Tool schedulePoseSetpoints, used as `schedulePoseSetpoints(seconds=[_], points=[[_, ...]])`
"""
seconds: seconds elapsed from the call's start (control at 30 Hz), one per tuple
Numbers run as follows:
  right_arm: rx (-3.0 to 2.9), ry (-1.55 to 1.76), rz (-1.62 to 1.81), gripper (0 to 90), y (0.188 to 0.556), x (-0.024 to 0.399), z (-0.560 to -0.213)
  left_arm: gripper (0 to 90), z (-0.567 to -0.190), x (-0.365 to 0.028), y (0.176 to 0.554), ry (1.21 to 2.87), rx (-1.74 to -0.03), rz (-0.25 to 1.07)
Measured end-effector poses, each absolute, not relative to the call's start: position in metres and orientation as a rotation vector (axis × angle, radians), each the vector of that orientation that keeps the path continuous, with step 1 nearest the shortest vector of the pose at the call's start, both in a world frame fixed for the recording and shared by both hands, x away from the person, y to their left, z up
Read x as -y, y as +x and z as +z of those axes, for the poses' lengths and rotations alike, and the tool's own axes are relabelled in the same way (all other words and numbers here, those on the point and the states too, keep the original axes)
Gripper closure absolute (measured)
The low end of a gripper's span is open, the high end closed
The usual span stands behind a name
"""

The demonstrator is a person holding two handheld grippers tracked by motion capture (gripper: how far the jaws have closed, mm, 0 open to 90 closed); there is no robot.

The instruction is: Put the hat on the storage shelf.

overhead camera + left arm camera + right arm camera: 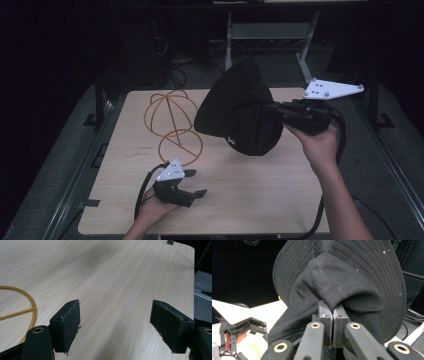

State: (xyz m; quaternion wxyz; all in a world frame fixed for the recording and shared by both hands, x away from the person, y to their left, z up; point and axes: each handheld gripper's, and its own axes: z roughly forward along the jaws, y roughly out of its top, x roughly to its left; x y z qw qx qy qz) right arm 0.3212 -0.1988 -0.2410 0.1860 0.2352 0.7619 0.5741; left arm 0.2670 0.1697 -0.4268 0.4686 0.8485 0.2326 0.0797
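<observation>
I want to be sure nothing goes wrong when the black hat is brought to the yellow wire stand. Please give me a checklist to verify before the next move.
1. Right gripper grips the black hat: ok, jaws shut on a fold of the crown cloth.
2. Hat clear of the table: ok, it hangs lifted in the high view.
3. Yellow wire stand upright and free: ok, nothing rests on it.
4. Left gripper out of the way: ok, open, low over the table's near part, holding nothing.
5. Hat opening facing the stand: cannot tell.
6. Grip firm enough for the carry: cannot tell, only a small pinch of cloth.
</observation>
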Motion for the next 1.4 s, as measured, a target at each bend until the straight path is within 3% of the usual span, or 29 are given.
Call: schedulePoseSetpoints(seconds=[1.4], points=[[-2.318,0.481,1.589,88.1,0.38,0.097,-0.182,23.8,-0.429,-0.17,0.268,2.064,-0.562,0.158]])
